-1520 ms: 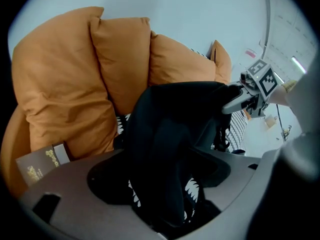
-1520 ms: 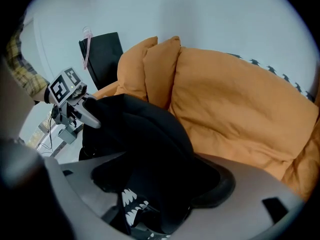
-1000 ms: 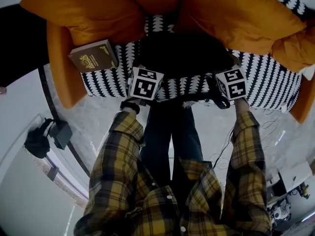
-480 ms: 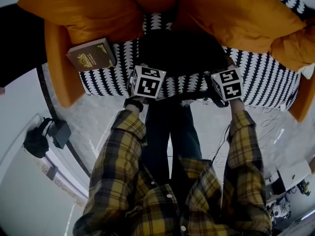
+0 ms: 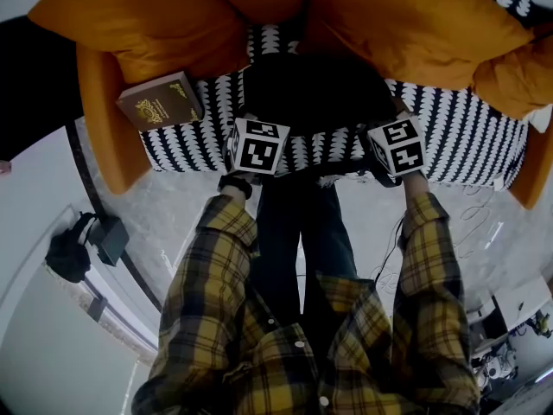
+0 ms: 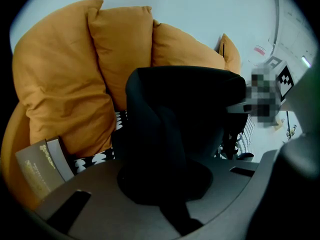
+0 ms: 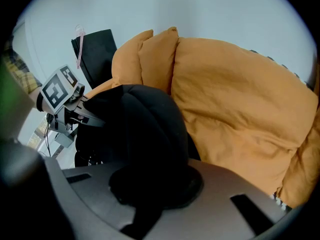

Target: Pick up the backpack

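Note:
A black backpack (image 5: 315, 93) sits on the sofa's black-and-white seat (image 5: 471, 141), leaning against orange cushions (image 5: 406, 24). My left gripper (image 5: 253, 124) is at its near left edge and my right gripper (image 5: 386, 126) at its near right edge; the marker cubes hide their tips in the head view. In the left gripper view the jaws (image 6: 165, 181) have just been closing and are shut on a dark fold of the backpack (image 6: 185, 114). In the right gripper view the jaws (image 7: 155, 184) have likewise just closed on the backpack's (image 7: 135, 129) black fabric.
A brown book (image 5: 160, 102) lies on the seat's left end, also seen as the book (image 6: 42, 164) in the left gripper view. The person's legs (image 5: 302, 232) stand against the sofa front. On the floor are a black bag (image 5: 69, 253) at left and cables (image 5: 479, 223) at right.
The right gripper's cube has edged slightly left toward the backpack. The left gripper and the backpack stay where they were.

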Motion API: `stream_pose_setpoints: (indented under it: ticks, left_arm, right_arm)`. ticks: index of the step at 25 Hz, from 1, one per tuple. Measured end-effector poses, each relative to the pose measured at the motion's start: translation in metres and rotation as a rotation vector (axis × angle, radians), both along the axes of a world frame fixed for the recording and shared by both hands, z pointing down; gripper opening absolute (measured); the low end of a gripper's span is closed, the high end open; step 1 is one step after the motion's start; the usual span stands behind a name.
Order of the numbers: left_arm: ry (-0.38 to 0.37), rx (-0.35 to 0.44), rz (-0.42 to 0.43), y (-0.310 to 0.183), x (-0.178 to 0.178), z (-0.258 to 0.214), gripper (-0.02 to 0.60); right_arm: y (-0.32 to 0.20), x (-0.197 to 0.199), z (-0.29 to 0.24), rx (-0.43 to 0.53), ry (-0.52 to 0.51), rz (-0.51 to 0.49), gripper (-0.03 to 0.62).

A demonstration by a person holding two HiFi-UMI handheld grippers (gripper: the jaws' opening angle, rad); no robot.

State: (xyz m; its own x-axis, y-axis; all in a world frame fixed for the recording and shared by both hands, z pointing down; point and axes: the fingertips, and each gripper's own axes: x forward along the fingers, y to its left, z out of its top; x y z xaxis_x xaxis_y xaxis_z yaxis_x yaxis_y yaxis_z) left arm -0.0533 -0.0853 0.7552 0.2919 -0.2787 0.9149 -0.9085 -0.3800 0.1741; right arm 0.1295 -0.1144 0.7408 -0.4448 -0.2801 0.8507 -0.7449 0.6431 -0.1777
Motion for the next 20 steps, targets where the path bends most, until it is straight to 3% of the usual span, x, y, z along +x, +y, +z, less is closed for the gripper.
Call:
stream_pose_setpoints:
  ticks: [20]
  left_arm:
    - [0.016, 0.043, -0.003, 0.004, 0.002, -0.053, 0.034]
  right_arm:
    - [0.014, 0.005, -0.05, 0.03, -0.031, 0.098, 0.028]
